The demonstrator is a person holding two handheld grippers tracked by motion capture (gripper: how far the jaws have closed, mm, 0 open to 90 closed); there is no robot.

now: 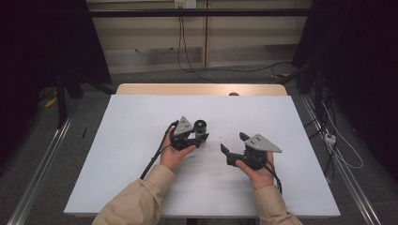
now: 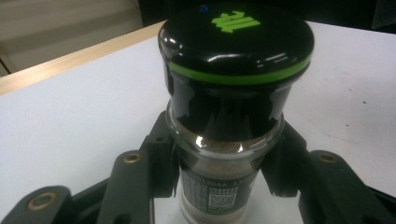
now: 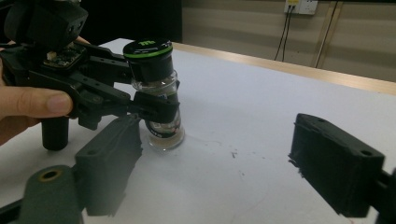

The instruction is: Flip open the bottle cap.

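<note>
Jars: I count one spice jar (image 1: 201, 127), standing upright on the white table (image 1: 131, 154), just past the table's middle toward 12 o'clock.
Jar lid: one black cap (image 2: 236, 39) with a green ring and a green mark on top; under it I see clear glass with brownish powder inside.
Grippers: I count two, one in each hand.
Left gripper (image 1: 195, 140): I see its jaws pinching the jar's glass body below the cap, one pad on each side; in the right gripper view the same clamp (image 3: 154, 107) sits across the jar's middle.
Right gripper (image 1: 233, 144): jaws spread wide with nothing between them, and they have just been closing a little; it sits at 4 o'clock from the jar, apart from it.
Right gripper pads: two black blocks, one (image 3: 109, 163) low at 8 o'clock in its own view, the other at 4 o'clock.
Hands: two, both in beige sleeves (image 1: 141, 201), coming in from 6 o'clock.
</note>
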